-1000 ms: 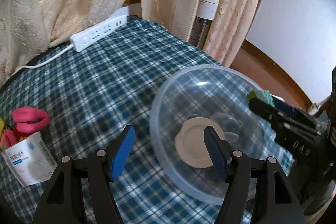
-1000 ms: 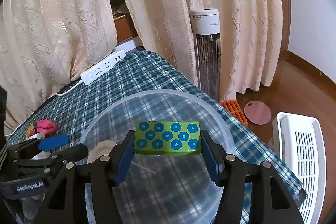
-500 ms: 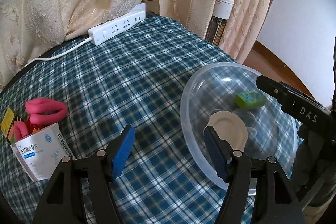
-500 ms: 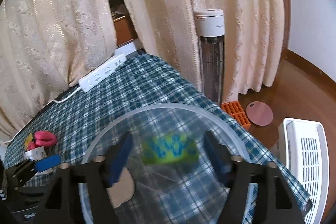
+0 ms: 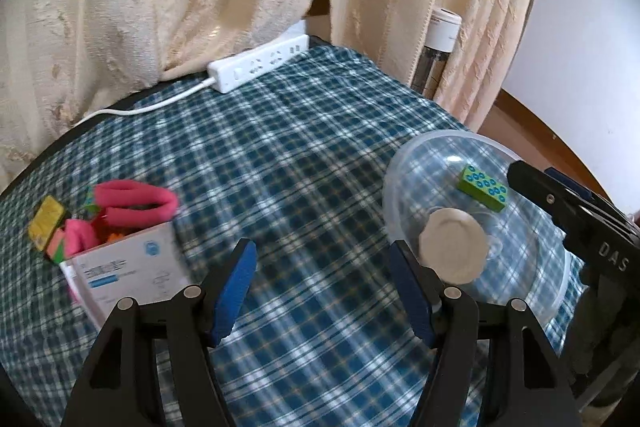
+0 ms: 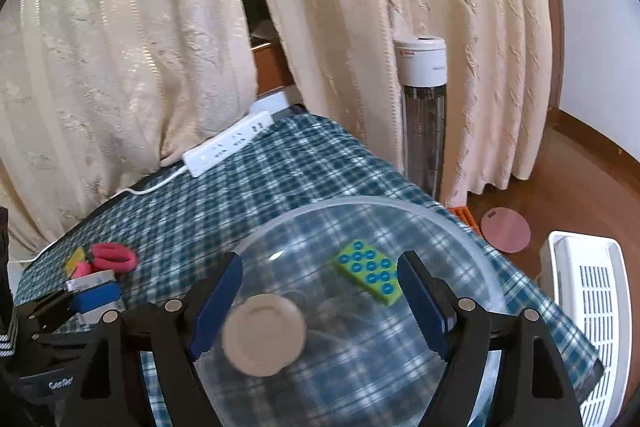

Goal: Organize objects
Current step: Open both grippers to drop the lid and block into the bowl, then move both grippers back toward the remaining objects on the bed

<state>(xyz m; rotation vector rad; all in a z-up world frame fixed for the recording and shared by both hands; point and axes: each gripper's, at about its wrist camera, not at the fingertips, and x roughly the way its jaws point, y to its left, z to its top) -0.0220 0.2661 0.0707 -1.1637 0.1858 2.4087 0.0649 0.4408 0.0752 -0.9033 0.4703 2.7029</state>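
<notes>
A clear plastic bowl (image 6: 360,201) stands on the plaid tablecloth near the table's right edge. In it lie a green block with blue studs (image 6: 370,273) and a beige round disc (image 6: 264,335). My right gripper (image 6: 320,267) hovers over the bowl, open, with nothing between its pads; the block lies free below the right finger. My left gripper (image 5: 322,255) is open over bare cloth, just left of the bowl (image 5: 420,195). To its left stands a white box (image 5: 128,275) with a pink foam loop (image 5: 136,201) and small coloured pieces.
A white power strip (image 5: 258,65) and its cable lie at the table's far edge, under cream curtains. Past the right edge stand a tower heater (image 6: 424,115) and a white slatted crate (image 6: 588,307) on the wooden floor.
The right gripper opened and let go of the green block, which fell into the bowl. The left gripper moved left, from over the bowl toward the white box.
</notes>
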